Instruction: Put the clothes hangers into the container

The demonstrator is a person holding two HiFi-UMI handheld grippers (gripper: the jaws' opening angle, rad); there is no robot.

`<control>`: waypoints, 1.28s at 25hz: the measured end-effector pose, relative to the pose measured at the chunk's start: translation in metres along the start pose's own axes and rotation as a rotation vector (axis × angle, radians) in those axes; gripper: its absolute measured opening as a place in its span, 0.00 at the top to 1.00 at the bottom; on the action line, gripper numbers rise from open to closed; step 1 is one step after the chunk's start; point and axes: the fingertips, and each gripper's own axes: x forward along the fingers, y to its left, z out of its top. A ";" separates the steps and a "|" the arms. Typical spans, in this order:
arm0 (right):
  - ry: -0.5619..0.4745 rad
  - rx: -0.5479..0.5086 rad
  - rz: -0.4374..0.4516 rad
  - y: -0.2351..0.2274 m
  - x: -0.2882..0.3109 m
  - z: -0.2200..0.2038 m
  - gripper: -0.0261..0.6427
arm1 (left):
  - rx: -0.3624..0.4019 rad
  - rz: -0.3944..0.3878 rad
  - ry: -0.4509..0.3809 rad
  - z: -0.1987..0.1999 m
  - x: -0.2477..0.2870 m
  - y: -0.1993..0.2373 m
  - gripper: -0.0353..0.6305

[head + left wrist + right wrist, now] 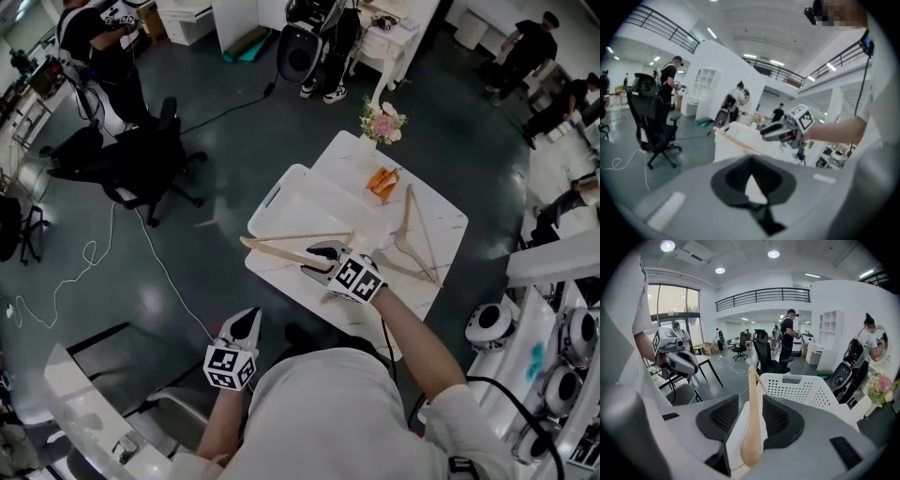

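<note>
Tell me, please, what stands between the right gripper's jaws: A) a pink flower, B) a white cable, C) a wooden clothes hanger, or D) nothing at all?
C: the right gripper view shows the wooden clothes hanger running between the open jaws of the right gripper, with the white basket just beyond.

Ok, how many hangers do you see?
2. One lies across the white basket's rim, between the right tool's open jaws; the other lies on the table right of the basket. None look hidden.
</note>
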 end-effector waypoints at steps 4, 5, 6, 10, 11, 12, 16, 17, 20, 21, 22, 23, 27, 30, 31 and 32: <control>-0.095 0.136 -0.044 0.004 -0.044 -0.013 0.76 | 0.019 -0.026 -0.002 0.007 0.005 -0.005 0.94; -0.131 0.176 -0.061 0.005 -0.057 -0.014 0.79 | 0.023 -0.034 0.000 0.007 0.006 -0.006 0.94; -0.169 0.216 -0.081 0.005 -0.071 -0.015 0.84 | 0.027 -0.043 0.003 0.007 0.007 -0.008 0.95; -0.318 0.358 -0.182 0.007 -0.132 -0.022 0.92 | 0.043 -0.088 0.007 0.009 0.014 -0.021 0.94; -0.343 0.381 -0.212 0.009 -0.147 -0.025 0.93 | 0.047 -0.103 0.006 0.011 0.016 -0.026 0.95; -0.364 0.399 -0.241 0.011 -0.162 -0.027 0.94 | 0.050 -0.122 0.004 0.012 0.017 -0.032 0.94; -0.422 0.446 -0.335 0.021 -0.205 -0.034 0.96 | 0.078 -0.205 -0.004 0.023 0.024 -0.059 0.95; -0.432 0.458 -0.354 0.023 -0.214 -0.038 0.96 | 0.086 -0.224 -0.005 0.025 0.027 -0.067 0.95; -0.448 0.503 -0.414 0.029 -0.239 -0.057 0.96 | 0.107 -0.278 -0.015 0.032 0.036 -0.092 0.95; -0.451 0.517 -0.433 0.032 -0.247 -0.065 0.96 | 0.113 -0.293 -0.022 0.034 0.038 -0.100 0.95; -0.454 0.530 -0.451 0.034 -0.253 -0.071 0.96 | 0.119 -0.305 -0.028 0.036 0.039 -0.107 0.95; -0.456 0.540 -0.466 0.036 -0.259 -0.076 0.96 | 0.125 -0.316 -0.032 0.038 0.041 -0.112 0.95; -0.442 0.567 -0.509 0.048 -0.272 -0.099 0.96 | 0.129 -0.332 -0.040 0.040 0.048 -0.127 0.95; -0.436 0.587 -0.524 0.054 -0.277 -0.110 0.95 | 0.138 -0.335 -0.055 0.041 0.050 -0.136 0.95; -0.439 0.591 -0.525 0.055 -0.278 -0.114 0.95 | 0.139 -0.338 -0.057 0.039 0.050 -0.138 0.95; -0.442 0.596 -0.527 0.056 -0.278 -0.116 0.96 | 0.139 -0.340 -0.056 0.038 0.050 -0.139 0.95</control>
